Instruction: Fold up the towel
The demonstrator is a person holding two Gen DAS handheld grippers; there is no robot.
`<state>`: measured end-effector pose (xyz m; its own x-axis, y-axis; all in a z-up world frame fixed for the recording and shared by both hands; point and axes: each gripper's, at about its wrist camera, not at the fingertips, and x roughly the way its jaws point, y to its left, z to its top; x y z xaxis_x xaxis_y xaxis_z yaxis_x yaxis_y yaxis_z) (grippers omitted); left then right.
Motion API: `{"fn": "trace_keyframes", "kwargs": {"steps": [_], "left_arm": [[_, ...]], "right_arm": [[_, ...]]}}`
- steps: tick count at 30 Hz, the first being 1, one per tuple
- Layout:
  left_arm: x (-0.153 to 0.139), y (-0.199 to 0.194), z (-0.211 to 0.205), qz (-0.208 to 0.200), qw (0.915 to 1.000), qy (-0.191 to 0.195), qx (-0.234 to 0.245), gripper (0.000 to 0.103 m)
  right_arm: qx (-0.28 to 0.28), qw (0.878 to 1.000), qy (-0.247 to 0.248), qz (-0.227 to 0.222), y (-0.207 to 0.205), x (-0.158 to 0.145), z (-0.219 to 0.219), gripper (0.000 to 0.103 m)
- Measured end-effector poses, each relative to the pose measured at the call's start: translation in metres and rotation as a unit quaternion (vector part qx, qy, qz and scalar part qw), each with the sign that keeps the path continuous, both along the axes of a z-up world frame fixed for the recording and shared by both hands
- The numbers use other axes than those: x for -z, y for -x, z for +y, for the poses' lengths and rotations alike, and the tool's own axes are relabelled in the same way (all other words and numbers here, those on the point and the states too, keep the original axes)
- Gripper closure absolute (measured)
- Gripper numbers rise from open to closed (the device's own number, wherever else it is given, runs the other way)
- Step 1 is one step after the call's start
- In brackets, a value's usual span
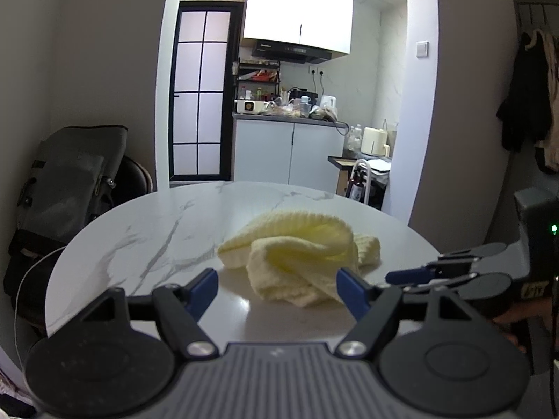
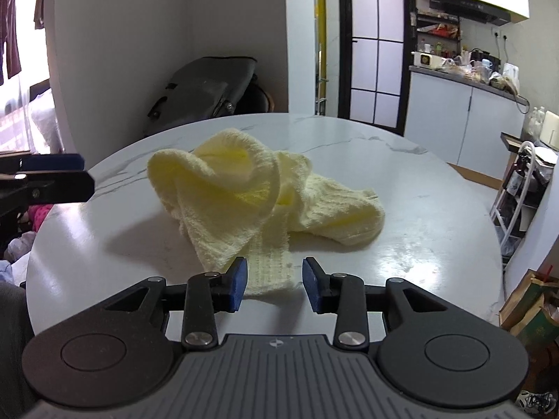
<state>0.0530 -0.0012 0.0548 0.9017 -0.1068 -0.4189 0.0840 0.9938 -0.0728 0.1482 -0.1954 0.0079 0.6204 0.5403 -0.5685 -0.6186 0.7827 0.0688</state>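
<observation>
A pale yellow towel (image 1: 300, 255) lies crumpled in a heap on the round white marble table (image 1: 146, 244). It also shows in the right wrist view (image 2: 251, 195). My left gripper (image 1: 277, 291) is open, its blue pads just short of the heap's near edge. My right gripper (image 2: 274, 284) is open, with a flat strip of the towel lying between its pads. The right gripper shows at the right of the left wrist view (image 1: 429, 272). The left gripper's fingertips show at the left of the right wrist view (image 2: 59, 174).
A dark grey bag (image 2: 206, 90) stands on a chair behind the table (image 2: 436, 230). A kitchen counter (image 1: 290, 146) with clutter lies beyond. A white rack (image 2: 517, 206) and paper bags (image 2: 531, 317) stand to the right of the table.
</observation>
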Motion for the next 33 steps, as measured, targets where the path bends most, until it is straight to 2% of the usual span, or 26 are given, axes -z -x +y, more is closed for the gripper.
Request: {"fn": "trace_keyframes", "kwargs": {"steps": [8,12,13,25,33], "left_arm": [[0.006,0.005,-0.005,0.010,0.9999,-0.002,-0.002,0.025],[0.007,0.009,-0.003,0.009,0.9999,0.002,-0.005,0.025],[0.006,0.011,-0.002,0.008,1.0000,0.003,-0.005,0.025],[0.003,0.015,0.007,0.005,0.9999,0.013,0.000,0.025],[0.004,0.010,-0.003,0.005,0.9998,0.014,0.012,0.025]], "right_arm": [[-0.014,1.000,0.006,-0.012,0.003,0.005,0.003,0.066],[-0.030,0.999,0.017,-0.017,0.009,0.003,0.005,0.093],[-0.036,0.999,0.021,-0.019,0.011,0.003,0.006,0.095],[-0.033,0.998,0.042,-0.031,0.037,0.000,-0.003,0.096],[-0.002,0.998,0.042,-0.053,0.053,-0.013,-0.025,0.097]]}}
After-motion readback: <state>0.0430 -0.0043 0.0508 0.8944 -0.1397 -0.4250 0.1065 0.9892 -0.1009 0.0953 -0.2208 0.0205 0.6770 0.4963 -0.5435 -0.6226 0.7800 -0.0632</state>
